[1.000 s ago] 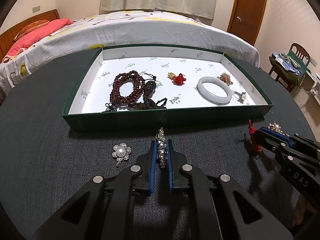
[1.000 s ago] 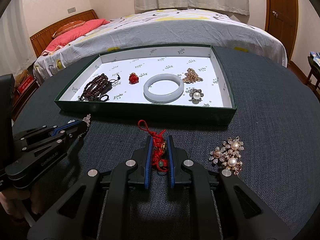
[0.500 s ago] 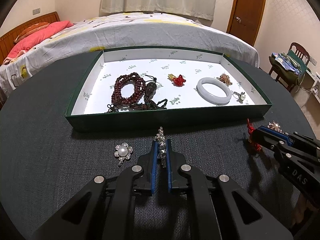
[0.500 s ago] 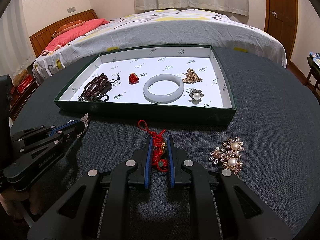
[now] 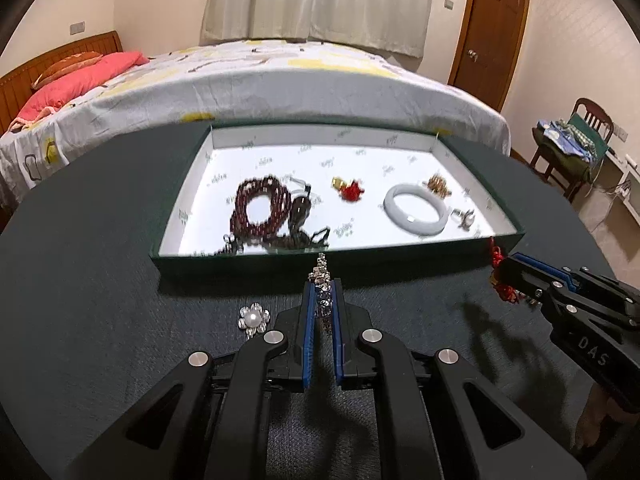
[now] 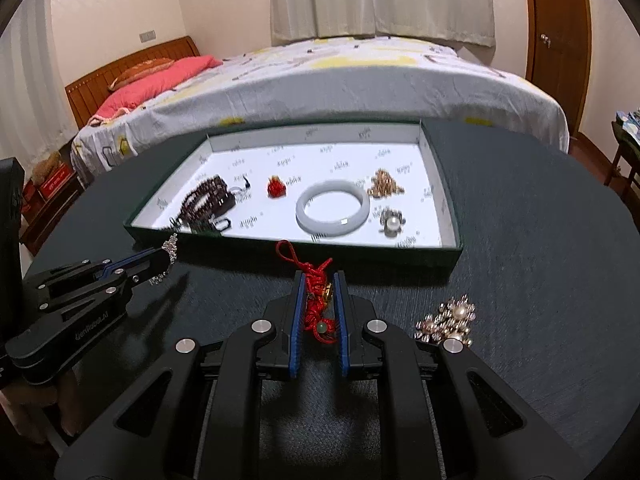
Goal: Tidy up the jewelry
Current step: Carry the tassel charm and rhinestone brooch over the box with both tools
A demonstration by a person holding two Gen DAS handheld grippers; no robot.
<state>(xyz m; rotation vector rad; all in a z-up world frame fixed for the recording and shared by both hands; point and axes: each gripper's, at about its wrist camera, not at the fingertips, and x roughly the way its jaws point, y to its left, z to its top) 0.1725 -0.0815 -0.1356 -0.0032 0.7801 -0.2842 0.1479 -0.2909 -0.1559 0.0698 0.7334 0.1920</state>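
Jewelry is split between the green tray point(image 5: 244, 258) and the dark tabletop point(image 5: 80, 300), and each claw carries one piece toward the tray. In the left wrist view the left gripper point(image 5: 321, 300) is clenched on a silver rhinestone piece point(image 5: 320, 284), whose tip pokes out past the blue pads toward 12 o'clock, just short of the tray's near wall; pinching it along its length probably keeps the slim thing from swinging. A pearl flower brooch point(image 5: 253, 319) lies on the cloth at about 10 o'clock of that claw, near it but not touching, so it looks like a later pick. In the right wrist view the right gripper point(image 6: 319, 300) is clamped on a red knotted charm point(image 6: 316, 304), with a loop of cord reaching toward 11 o'clock and a green bead hanging low between the pads. A gold and pearl brooch point(image 6: 448, 320) rests on the table at 3 o'clock of it, apart from the fingers. Inside the tray sit dark red beads point(image 6: 206, 200), a small red ornament point(image 6: 276, 187), a white bangle point(image 6: 332, 210), a gold cluster point(image 6: 384, 184) and a pearl ring point(image 6: 392, 222), spaced in a row, which suggests each piece gets its own spot. Bare lining at the tray's far side, toward 12 o'clock, seems the likely place for both held items.
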